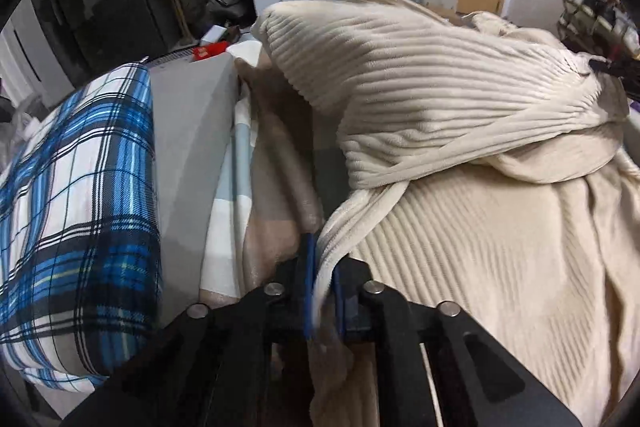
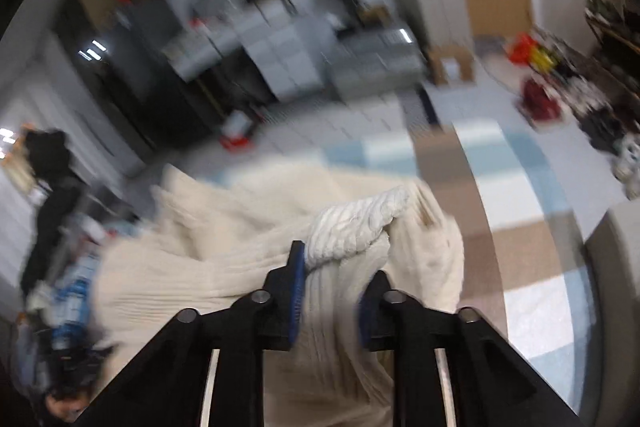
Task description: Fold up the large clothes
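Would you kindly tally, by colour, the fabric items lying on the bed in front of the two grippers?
Cream ribbed garment: 1
Blue-and-white plaid cloth: 1
Pastel checked bed cover: 1
Total: 3

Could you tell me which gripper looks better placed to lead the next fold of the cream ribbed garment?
Probably the left. The left gripper is pinched on a thin edge of the cream ribbed garment, a clean hold to carry over. The right gripper has a thick bunch between wider jaws, in a blurred view.
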`<state>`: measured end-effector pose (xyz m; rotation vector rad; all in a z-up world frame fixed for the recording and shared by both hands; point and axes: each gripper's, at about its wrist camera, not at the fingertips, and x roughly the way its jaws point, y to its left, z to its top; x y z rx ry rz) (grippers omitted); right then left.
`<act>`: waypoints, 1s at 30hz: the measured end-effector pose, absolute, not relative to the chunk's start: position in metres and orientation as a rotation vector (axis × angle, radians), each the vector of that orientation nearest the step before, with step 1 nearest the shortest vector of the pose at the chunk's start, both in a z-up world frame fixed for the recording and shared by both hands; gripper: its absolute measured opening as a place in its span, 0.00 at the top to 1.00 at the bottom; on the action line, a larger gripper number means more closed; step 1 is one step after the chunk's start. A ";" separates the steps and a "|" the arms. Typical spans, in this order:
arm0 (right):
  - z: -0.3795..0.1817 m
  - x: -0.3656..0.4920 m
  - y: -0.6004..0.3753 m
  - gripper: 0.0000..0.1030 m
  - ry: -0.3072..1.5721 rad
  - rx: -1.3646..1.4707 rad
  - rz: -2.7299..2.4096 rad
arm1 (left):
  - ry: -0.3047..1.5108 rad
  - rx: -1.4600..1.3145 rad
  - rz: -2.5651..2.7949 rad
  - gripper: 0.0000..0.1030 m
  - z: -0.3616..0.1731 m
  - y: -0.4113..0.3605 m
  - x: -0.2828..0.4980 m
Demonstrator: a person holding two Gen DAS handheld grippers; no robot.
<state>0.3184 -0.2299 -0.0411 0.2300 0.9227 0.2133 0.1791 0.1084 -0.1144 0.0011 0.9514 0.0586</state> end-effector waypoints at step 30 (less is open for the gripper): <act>-0.092 0.207 -0.285 0.94 1.024 0.096 0.180 | 0.978 -0.043 -0.011 0.57 -0.150 0.067 0.228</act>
